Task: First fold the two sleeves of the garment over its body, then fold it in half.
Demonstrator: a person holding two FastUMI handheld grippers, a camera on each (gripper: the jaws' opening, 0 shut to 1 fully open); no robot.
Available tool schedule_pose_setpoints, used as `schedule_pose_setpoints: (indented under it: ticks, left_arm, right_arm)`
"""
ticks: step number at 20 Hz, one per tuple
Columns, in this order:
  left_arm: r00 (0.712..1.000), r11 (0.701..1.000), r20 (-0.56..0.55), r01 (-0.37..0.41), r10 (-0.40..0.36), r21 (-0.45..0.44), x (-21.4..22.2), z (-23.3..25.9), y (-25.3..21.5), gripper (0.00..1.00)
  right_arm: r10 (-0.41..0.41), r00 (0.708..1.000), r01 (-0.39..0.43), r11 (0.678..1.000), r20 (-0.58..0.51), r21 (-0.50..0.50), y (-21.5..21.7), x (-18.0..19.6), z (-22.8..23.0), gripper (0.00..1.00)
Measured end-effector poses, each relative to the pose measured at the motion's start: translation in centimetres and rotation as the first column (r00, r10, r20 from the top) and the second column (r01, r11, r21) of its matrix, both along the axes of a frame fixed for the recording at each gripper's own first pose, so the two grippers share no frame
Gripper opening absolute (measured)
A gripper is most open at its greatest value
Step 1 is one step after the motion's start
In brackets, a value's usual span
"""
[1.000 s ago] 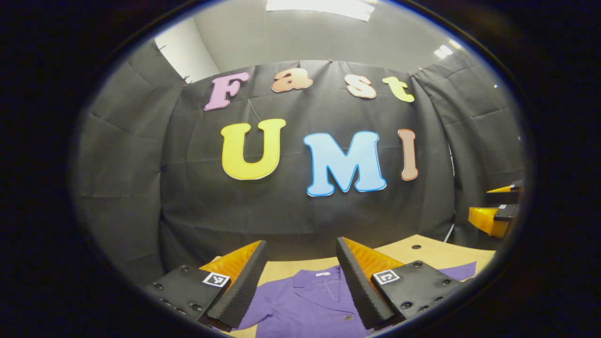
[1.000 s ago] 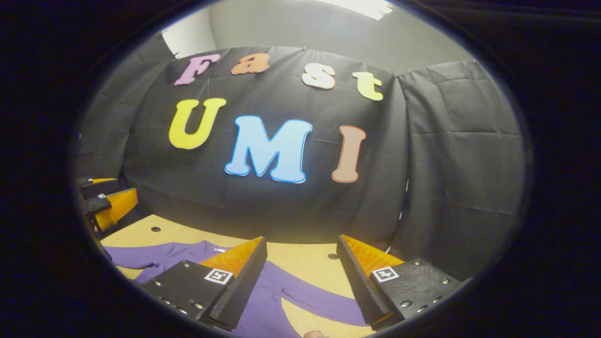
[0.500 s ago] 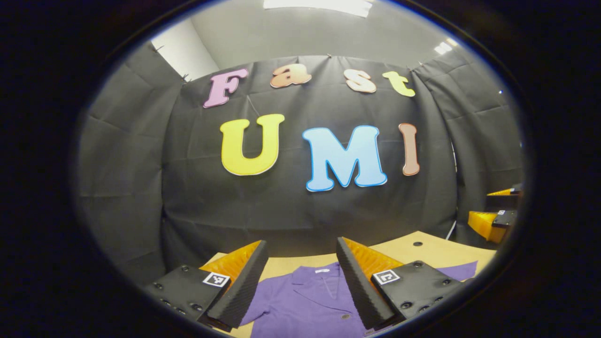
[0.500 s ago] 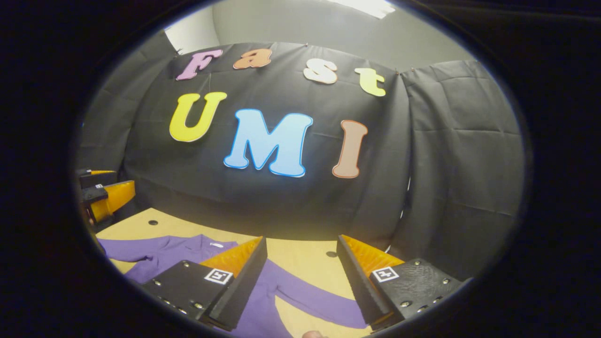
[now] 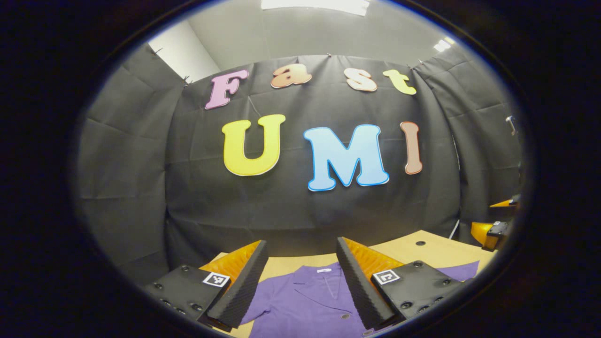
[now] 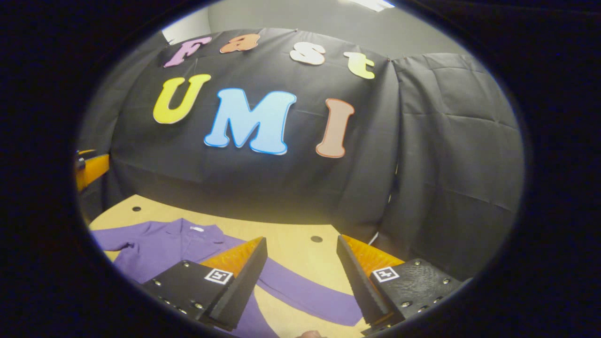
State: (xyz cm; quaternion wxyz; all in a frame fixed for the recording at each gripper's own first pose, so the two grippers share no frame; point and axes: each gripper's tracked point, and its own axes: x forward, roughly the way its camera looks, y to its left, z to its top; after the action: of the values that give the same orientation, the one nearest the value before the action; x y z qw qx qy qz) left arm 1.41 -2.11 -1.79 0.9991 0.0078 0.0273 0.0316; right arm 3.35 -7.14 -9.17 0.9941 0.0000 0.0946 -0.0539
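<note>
I am holding the left gripper above the near edge of the bench, its fingers standing wide apart with nothing between them but air; the purple garment is lying flat on the bench below and beyond them, collar toward the black cloth wall. Each finger mount is carrying a small square black-and-white marker, a coded pattern rather than readable text. A small white neck label is showing inside the collar, too small for me to read. The left gripper view is giving me the collar, the placket and one button head-on, plus a bit of the other gripper at the right rim. I am holding the right gripper equally wide open and gripping nothing; its view is giving me the garment from the side, with one long sleeve running out across the bare bench between and under the fingers, lying flat and unfolded. The same view is showing two dark round holes in the bench top and a piece of the other gripper at the left rim.
</note>
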Motion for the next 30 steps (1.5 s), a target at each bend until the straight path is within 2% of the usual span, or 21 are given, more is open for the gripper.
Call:
schedule_pose_setpoints:
  ticks: [5, 10, 14, 18, 23, 25, 30]
  left_arm:
    - [1.000, 1.000, -0.022, -0.011, 0.011, -0.006, -0.4, -1.0, -0.5, 0.94]
    - [0.999, 1.000, -0.043, -0.013, 0.013, -0.001, -0.7, -1.8, -1.6, 0.95]
    - [0.998, 0.999, -0.062, -0.031, 0.032, 0.007, -1.5, -2.3, -2.3, 0.96]
    - [0.993, 0.997, -0.085, -0.080, 0.082, 0.020, -3.1, -3.0, -2.0, 0.96]
    - [0.981, 0.988, -0.124, -0.150, 0.152, 0.026, -4.6, -4.5, -1.8, 0.96]
    - [0.978, 0.986, -0.124, -0.163, 0.165, 0.031, -4.6, -4.7, -2.0, 0.96]
    - [0.986, 0.991, -0.103, -0.130, 0.132, 0.031, -3.9, -3.9, -2.4, 0.96]
  right_arm:
    - [-0.073, 0.983, 0.086, 0.994, -0.169, 0.070, -3.3, -1.1, -6.0, 0.92]
    - [-0.135, 0.934, 0.193, 0.970, -0.331, 0.150, -6.6, -2.0, -12.0, 0.93]
    - [-0.161, 0.868, 0.279, 0.940, -0.469, 0.194, -8.8, -2.7, -16.9, 0.91]
    - [-0.177, 0.775, 0.372, 0.904, -0.607, 0.212, -10.9, -3.6, -22.1, 0.93]
    - [-0.129, 0.703, 0.428, 0.862, -0.699, 0.272, -11.3, -3.6, -26.5, 0.93]
    - [-0.122, 0.691, 0.447, 0.847, -0.713, 0.288, -11.5, -3.3, -27.6, 0.93]
    - [-0.144, 0.677, 0.466, 0.843, -0.722, 0.269, -11.7, -2.2, -28.9, 0.93]
